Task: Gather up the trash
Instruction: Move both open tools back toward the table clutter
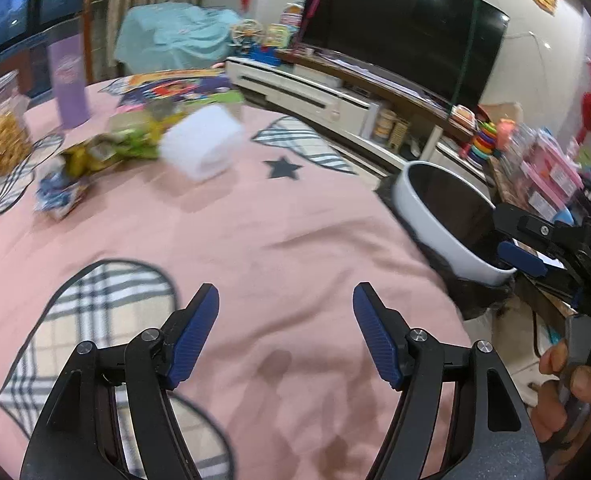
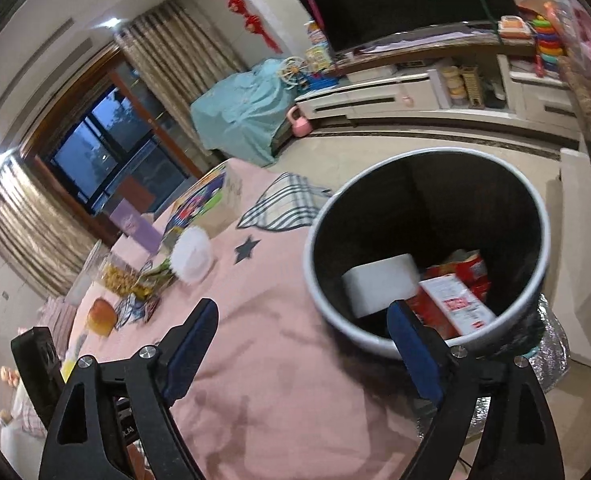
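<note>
Both hand-held grippers gape empty: right [image 2: 303, 322] over the bin [image 2: 543, 248], left [image 1: 285, 320] well short of the wrappers [image 1: 95, 156].

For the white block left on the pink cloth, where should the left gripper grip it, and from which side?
Probably across the two flat side faces of the white block, coming in from the near side with the open left gripper. It is boxy and tilted; wrappers crowd its left.

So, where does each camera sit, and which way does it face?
Left wrist: on the left gripper, low over the pink cloth, facing the white block and wrappers; the right gripper and hand show.
Right wrist: on the right gripper, by the bin rim, looking into it.
Shared: cloth, bin, block, TV.
</note>
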`<state>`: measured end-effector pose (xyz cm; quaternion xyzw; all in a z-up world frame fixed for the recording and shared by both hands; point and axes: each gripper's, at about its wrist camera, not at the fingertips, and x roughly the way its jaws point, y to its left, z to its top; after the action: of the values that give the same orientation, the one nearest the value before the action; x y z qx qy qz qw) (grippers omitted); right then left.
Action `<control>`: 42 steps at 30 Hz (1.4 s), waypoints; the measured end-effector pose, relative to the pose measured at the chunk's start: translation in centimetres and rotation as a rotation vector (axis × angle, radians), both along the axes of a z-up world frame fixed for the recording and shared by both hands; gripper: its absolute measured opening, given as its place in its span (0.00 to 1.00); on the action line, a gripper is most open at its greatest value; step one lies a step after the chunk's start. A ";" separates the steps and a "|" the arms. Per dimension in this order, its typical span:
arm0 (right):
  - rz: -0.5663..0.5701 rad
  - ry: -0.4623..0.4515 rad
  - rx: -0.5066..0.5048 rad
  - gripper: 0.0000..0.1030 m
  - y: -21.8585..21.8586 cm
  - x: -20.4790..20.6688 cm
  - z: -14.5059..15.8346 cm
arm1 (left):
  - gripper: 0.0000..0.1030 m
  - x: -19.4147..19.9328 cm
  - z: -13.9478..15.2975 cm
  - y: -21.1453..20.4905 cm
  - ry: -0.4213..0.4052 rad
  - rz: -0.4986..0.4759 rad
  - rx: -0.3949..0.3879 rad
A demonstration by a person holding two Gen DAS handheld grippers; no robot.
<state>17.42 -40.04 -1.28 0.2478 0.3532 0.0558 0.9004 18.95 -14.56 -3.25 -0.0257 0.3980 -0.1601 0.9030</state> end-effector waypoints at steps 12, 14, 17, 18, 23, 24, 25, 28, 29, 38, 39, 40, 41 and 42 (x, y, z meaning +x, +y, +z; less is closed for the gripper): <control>0.122 0.008 -0.035 0.87 6.4 0.5 -0.3 | 0.69 -0.9 -1.2 5.8 0.025 0.110 -0.024; 0.140 0.008 -0.040 0.87 7.3 0.7 -0.3 | 0.69 -1.0 -1.4 6.6 0.030 0.125 -0.030; 0.159 0.010 -0.044 0.89 8.3 0.8 -0.5 | 0.69 -1.0 -1.4 7.2 0.031 0.140 -0.028; 0.167 0.012 -0.045 0.89 8.7 0.9 -0.6 | 0.69 -1.0 -1.4 7.4 0.031 0.144 -0.029; 0.195 0.013 -0.060 0.89 10.2 1.3 -1.0 | 0.69 -1.1 -1.6 8.8 0.036 0.166 -0.034; 0.199 0.016 -0.062 0.89 10.5 1.5 -1.1 | 0.69 -1.0 -1.7 9.2 0.037 0.172 -0.037; 0.204 0.019 -0.062 0.89 10.7 1.7 -1.3 | 0.69 -1.0 -1.7 9.5 0.037 0.179 -0.038; 0.216 0.023 -0.064 0.89 11.5 2.1 -1.8 | 0.69 -0.8 -1.8 10.4 0.042 0.198 -0.042; 0.219 0.023 -0.067 0.89 11.7 2.3 -1.9 | 0.69 -0.7 -1.9 10.7 0.043 0.205 -0.042; 0.253 0.027 -0.085 0.89 13.8 4.4 -3.3 | 0.71 0.5 -2.5 12.9 0.063 0.253 -0.049; 0.256 0.030 -0.087 0.89 14.0 4.7 -3.5 | 0.71 0.7 -2.5 13.3 0.065 0.262 -0.049; 0.259 0.034 -0.089 0.89 14.2 5.1 -3.7 | 0.71 0.9 -2.6 13.6 0.066 0.268 -0.050; 0.261 0.037 -0.090 0.89 14.3 5.4 -3.7 | 0.71 1.1 -2.6 14.0 0.067 0.278 -0.049; 0.263 0.040 -0.090 0.89 14.4 5.8 -3.8 | 0.71 1.3 -2.6 14.3 0.067 0.285 -0.049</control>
<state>23.20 -25.60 -5.12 0.1599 0.4027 0.1527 0.8882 20.22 -0.30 -5.88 -0.1094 0.4163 -0.0389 0.9018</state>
